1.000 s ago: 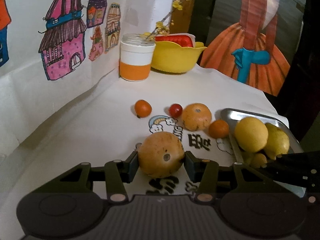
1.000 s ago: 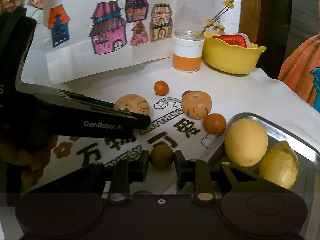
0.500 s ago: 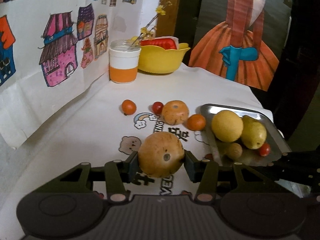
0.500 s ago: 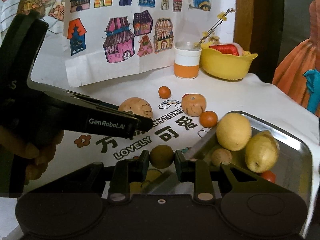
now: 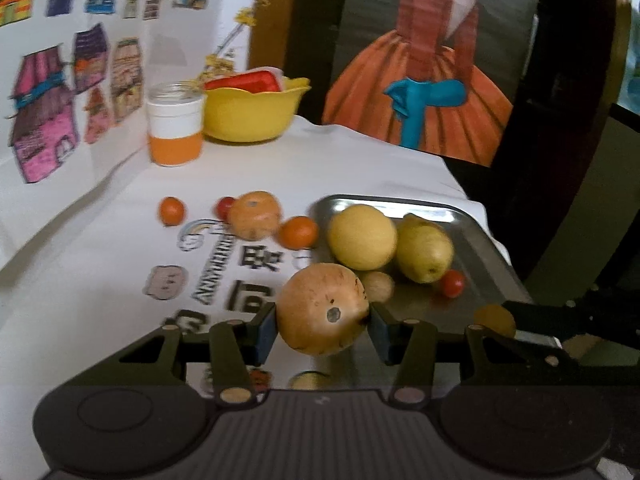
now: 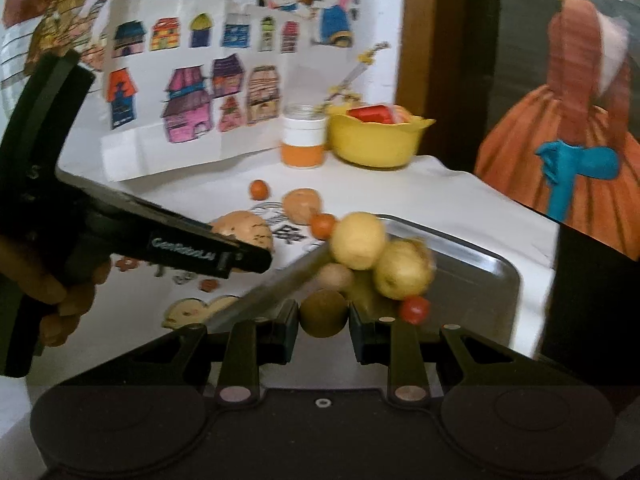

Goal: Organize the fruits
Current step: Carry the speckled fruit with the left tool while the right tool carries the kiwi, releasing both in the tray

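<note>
Now both claws carry fruit: the left claw (image 5: 323, 330) is clamped on a large speckled tan round fruit (image 5: 322, 308), the right claw (image 6: 323, 321) on a small olive-brown round fruit (image 6: 323, 312). Both hang at the near edge of the shiny metal tray (image 5: 476, 236), which lies just ahead and to the right of the left claw; the right claw's fruit is over the tray's near corner, so that hand looks closer to releasing.

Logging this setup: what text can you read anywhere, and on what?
"GenRobot.AI": side of the left claw, slightly blurred.
"ANYTHING": printed on the tablecloth, blurred.
Chinese characters beside it: too blurred to read.
</note>
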